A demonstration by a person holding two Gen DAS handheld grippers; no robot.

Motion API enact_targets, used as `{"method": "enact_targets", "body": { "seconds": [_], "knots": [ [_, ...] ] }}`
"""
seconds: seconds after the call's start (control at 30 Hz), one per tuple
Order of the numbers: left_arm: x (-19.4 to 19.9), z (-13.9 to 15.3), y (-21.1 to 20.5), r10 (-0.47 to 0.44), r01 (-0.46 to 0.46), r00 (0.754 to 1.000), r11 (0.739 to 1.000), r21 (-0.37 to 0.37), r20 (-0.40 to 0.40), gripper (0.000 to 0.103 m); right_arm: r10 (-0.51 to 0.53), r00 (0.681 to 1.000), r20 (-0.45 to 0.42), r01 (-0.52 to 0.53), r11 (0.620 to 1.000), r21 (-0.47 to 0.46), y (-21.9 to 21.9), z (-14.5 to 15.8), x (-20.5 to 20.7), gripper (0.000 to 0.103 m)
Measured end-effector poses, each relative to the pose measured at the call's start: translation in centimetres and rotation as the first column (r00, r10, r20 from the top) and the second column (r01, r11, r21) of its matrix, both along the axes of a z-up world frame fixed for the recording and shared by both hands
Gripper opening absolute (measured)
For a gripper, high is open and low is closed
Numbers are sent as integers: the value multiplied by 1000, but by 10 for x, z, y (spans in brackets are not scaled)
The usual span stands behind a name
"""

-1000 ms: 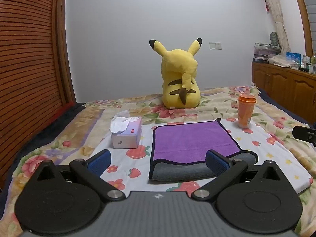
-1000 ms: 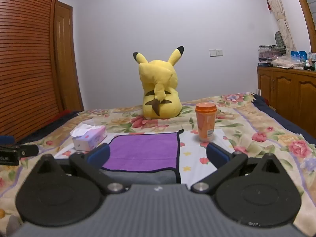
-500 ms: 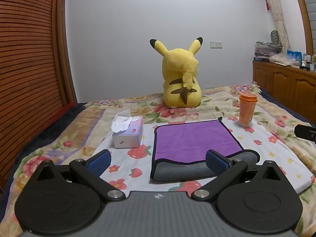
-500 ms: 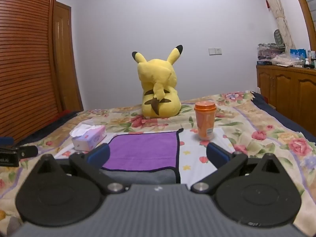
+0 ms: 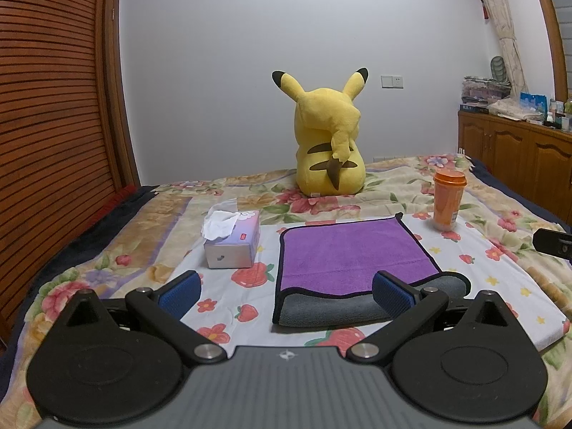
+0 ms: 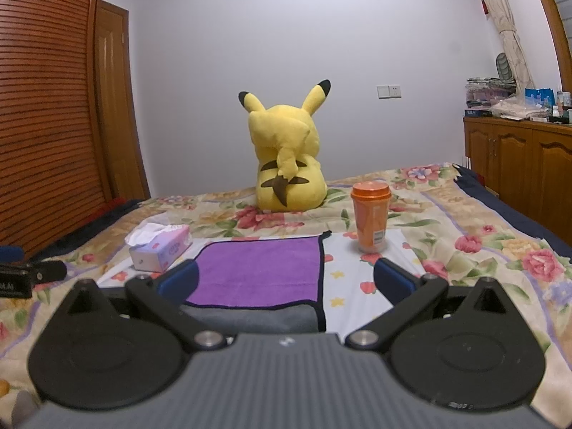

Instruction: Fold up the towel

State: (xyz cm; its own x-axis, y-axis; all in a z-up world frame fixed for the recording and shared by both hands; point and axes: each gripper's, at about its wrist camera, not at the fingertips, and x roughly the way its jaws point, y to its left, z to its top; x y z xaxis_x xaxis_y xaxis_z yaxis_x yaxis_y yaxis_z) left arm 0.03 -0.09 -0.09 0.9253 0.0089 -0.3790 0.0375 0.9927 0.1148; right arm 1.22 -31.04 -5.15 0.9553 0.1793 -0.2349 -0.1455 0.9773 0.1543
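A purple towel [image 5: 350,254] with a black hem and grey underside lies folded on the bed, its grey fold edge toward me. It also shows in the right wrist view [image 6: 261,271]. My left gripper [image 5: 284,291] is open and empty, hovering just short of the towel's near left corner. My right gripper [image 6: 286,279] is open and empty, just short of the towel's near right corner. Each gripper's blue pads stand wide apart. Part of the right gripper shows at the right edge of the left wrist view [image 5: 552,243].
A tissue box [image 5: 232,243] sits left of the towel, an orange cup [image 5: 448,200] at its far right corner. A yellow plush toy [image 5: 329,143] sits behind on the floral bedspread [image 5: 500,214]. Wooden cabinets [image 5: 518,150] stand at right, a slatted wooden wall [image 5: 53,107] at left.
Both grippers have drawn back slightly and dropped a little; the towel and other objects appear slightly farther and higher in view. The towel has not moved. Both grippers stay open.
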Motion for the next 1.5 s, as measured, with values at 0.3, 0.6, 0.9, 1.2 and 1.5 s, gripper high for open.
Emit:
{"method": "enact_targets", "body": {
  "seconds": [0.3, 0.6, 0.9, 1.2, 1.5],
  "knots": [
    [2, 1, 3, -2, 2, 1000, 1000, 1, 1, 100, -1, 1000, -1, 1, 1000, -1, 1, 0, 0, 103],
    [2, 1, 4, -1, 1, 1000, 1000, 1, 1, 100, 0, 1000, -2, 0, 1000, -2, 1, 0, 0, 103],
    [5, 2, 7, -3, 3, 1000, 1000, 1, 1, 100, 0, 1000, -3, 0, 1000, 1, 1, 1, 0, 103],
    [5, 1, 7, -4, 4, 1000, 1000, 2, 0, 100, 0, 1000, -3, 0, 1000, 0, 1, 1, 0, 103],
    [5, 1, 8, -3, 3, 1000, 1000, 3, 1, 100, -1, 1000, -4, 1, 1000, 1, 1, -1, 1, 103]
  ]
}}
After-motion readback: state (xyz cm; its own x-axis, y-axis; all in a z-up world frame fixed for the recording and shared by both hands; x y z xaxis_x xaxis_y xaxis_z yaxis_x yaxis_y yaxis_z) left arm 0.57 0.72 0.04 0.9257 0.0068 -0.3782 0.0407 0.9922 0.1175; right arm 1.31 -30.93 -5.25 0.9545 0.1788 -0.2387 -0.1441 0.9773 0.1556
